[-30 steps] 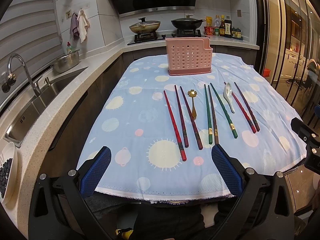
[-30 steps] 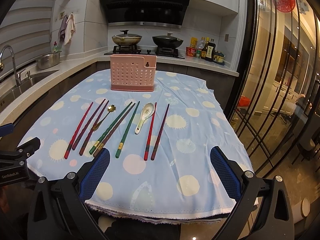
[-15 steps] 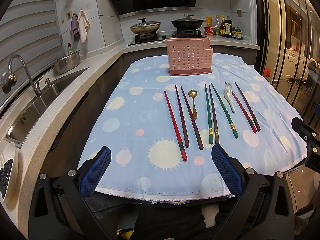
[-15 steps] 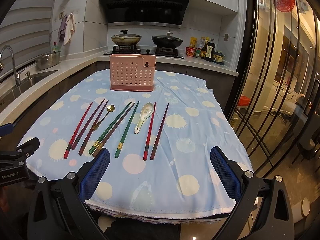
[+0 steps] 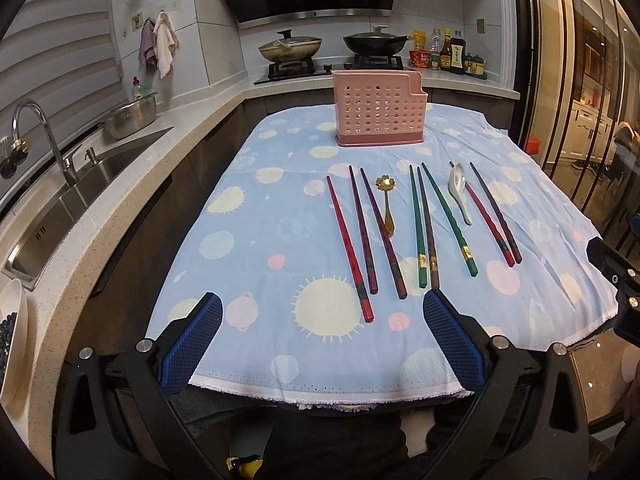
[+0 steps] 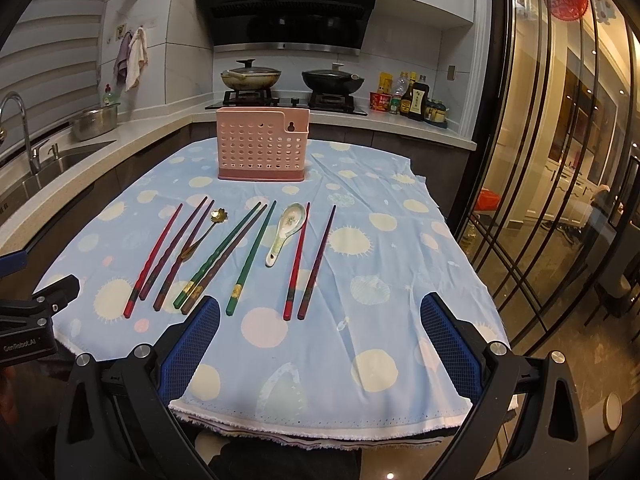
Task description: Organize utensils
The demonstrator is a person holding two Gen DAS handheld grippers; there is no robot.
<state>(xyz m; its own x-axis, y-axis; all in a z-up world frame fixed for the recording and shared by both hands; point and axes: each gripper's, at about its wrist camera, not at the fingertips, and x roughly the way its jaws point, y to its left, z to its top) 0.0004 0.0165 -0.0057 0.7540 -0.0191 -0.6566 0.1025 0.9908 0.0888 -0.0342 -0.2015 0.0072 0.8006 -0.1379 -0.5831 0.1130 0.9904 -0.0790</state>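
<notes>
Left gripper [image 5: 322, 328]: we see its jaws spread wide, empty, above the tablecloth's [image 5: 256, 240] near edge.
Right gripper [image 6: 320, 330]: likewise spread, holding nothing.
Chopsticks [image 5: 362, 236]: we find them in a row, nearer us than the pink holder [image 5: 378, 114].
Spoons: gold spoon [image 5: 387, 204] and white spoon [image 5: 460, 192] lie among them.

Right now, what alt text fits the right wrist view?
Open right gripper hovers at the near edge of a blue dotted tablecloth. Chopsticks, a gold spoon and a white spoon lie before a pink holder.
</notes>
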